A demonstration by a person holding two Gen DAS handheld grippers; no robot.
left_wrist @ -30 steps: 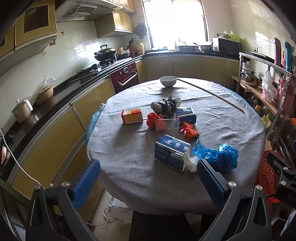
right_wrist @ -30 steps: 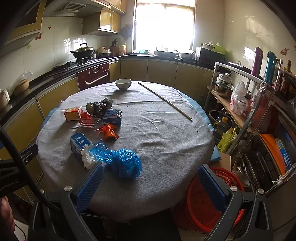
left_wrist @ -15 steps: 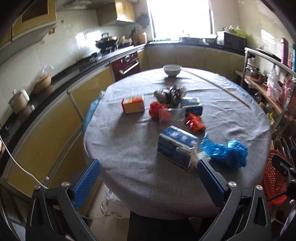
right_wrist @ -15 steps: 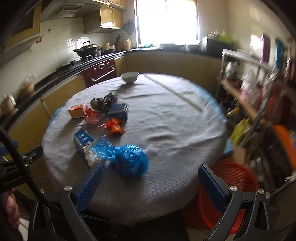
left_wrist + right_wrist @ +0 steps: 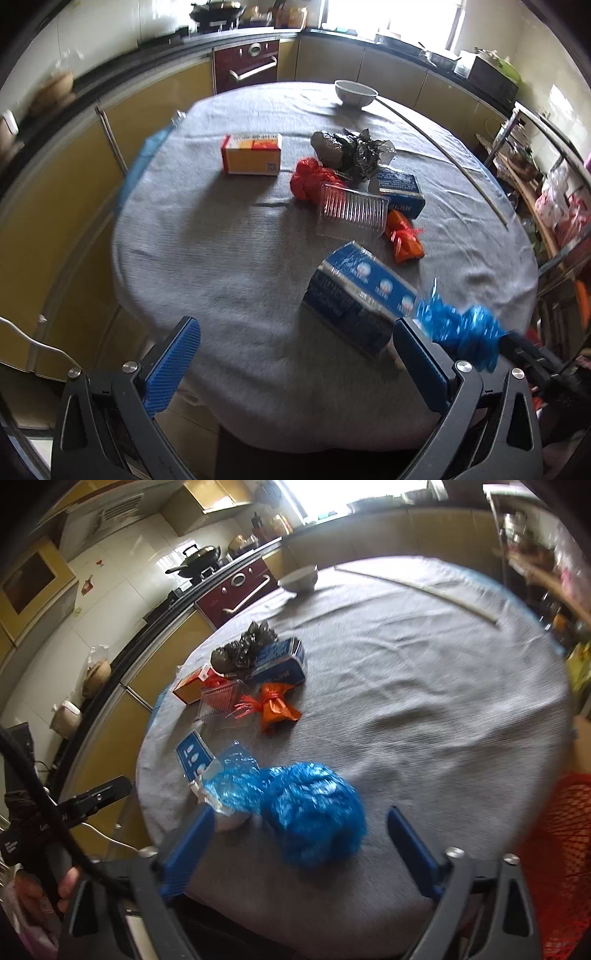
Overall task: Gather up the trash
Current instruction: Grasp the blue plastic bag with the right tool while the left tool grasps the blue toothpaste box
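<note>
**Both tongs spread wide over a table strewn with trash**

The left gripper (image 5: 295,365) hangs at the near edge of the round table (image 5: 229,266), its blue pads far apart and nothing between them. The right gripper (image 5: 299,843) is likewise spread wide, with the crumpled blue plastic bag (image 5: 310,808) lying on the grey cloth just ahead of its gap, not pinched by either pad.

The trash sits in a loose cluster on the left half of the table. Just beside the blue bag is a blue carton (image 5: 358,295) lying on its side. Beyond it come an orange wrapper (image 5: 404,242), a clear ribbed plastic tray (image 5: 351,214), a red plastic wad (image 5: 308,179), a second blue carton (image 5: 400,190) and a dark crumpled bag (image 5: 347,151). An orange-and-white box (image 5: 253,155) lies a little apart to the left.

A white bowl (image 5: 354,92) and a long thin stick (image 5: 417,589) rest at the far side. A red mesh basket (image 5: 557,856) shows off the table's right edge.
</note>
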